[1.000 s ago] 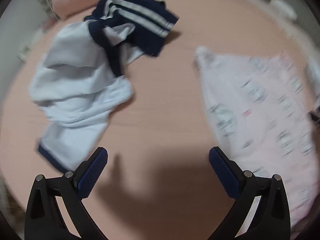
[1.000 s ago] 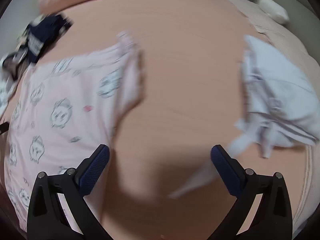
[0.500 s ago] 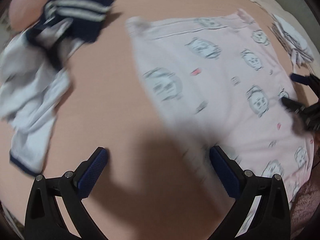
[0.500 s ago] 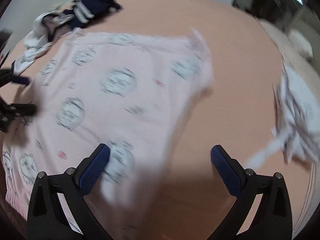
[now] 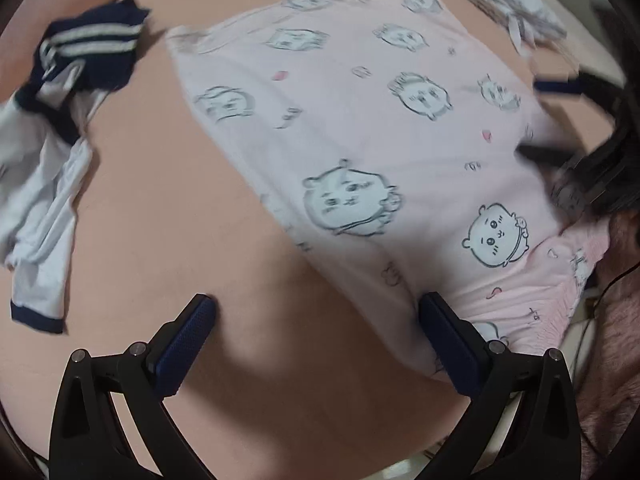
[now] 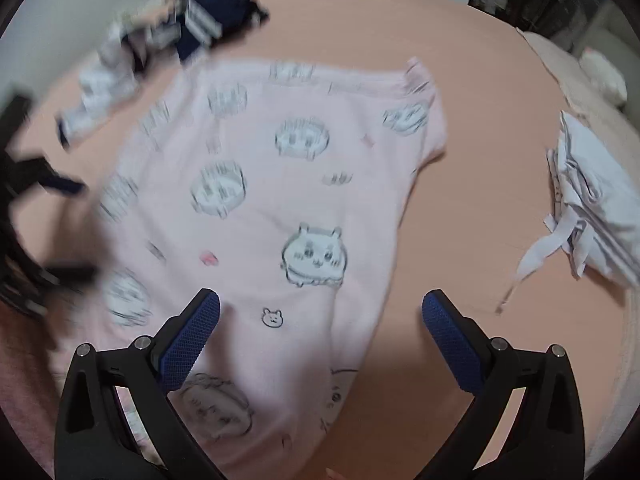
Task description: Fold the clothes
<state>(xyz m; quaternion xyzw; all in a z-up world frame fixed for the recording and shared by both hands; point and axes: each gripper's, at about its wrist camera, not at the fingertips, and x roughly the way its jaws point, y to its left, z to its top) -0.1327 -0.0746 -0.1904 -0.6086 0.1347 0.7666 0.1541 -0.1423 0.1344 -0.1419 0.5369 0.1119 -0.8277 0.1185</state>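
Navy-and-white clothes (image 5: pixel 60 152) lie crumpled leftmost, pink printed garment (image 5: pixel 360 152) spread flat mid-bed (image 5: pixel 160 240), white pile (image 6: pixel 596 196) rightmost; left gripper (image 5: pixel 316 320) and right gripper (image 6: pixel 320 316) both gape empty – a one-layer pinch could drag and bunch it

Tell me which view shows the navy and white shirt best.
The left wrist view. There the navy and white shirt lies crumpled on the left, with its striped navy part and white body readable despite slight blur. In the right wrist view the same shirt sits far off at the upper left, heavily smeared by motion.
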